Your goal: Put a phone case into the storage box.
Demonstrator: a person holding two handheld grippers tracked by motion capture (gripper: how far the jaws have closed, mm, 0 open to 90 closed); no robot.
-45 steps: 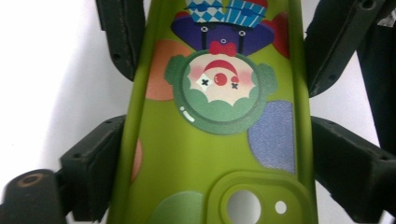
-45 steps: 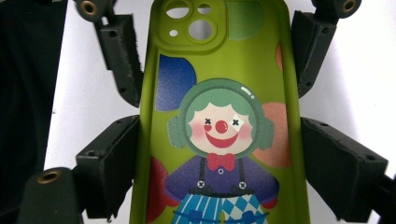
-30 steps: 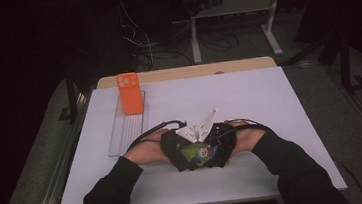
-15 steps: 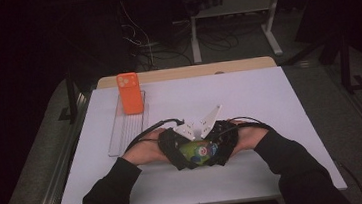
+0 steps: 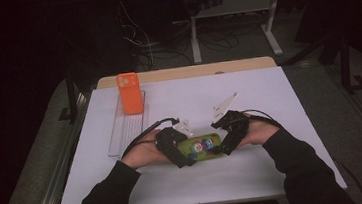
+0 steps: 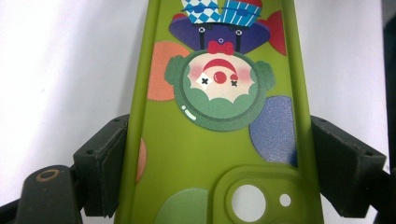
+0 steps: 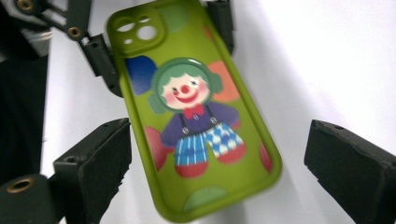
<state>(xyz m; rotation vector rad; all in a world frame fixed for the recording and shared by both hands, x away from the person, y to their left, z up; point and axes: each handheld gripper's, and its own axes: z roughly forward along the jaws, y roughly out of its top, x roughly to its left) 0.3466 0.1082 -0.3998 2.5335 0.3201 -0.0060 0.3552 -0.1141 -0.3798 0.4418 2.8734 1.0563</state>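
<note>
High view: green phone case [image 5: 201, 147] flat on the white surface [image 5: 269, 98], at 6 o'clock from centre, between left tool [image 5: 179, 150] and right tool [image 5: 223, 143]; orange phone [image 5: 129, 93] upright in a clear rack [image 5: 126, 132] at 10 o'clock.

Left gripper view: left tool [image 6: 210, 158] clamped on the case's [image 6: 210, 154] long edges near the camera cut-out. Could bow the soft shell if squeezed harder.

Right gripper view: right tool [image 7: 219, 168] spread wide, touching nothing, case [image 7: 187, 107] lying skewed between. Closing on that slant risks twisting it loose.
</note>
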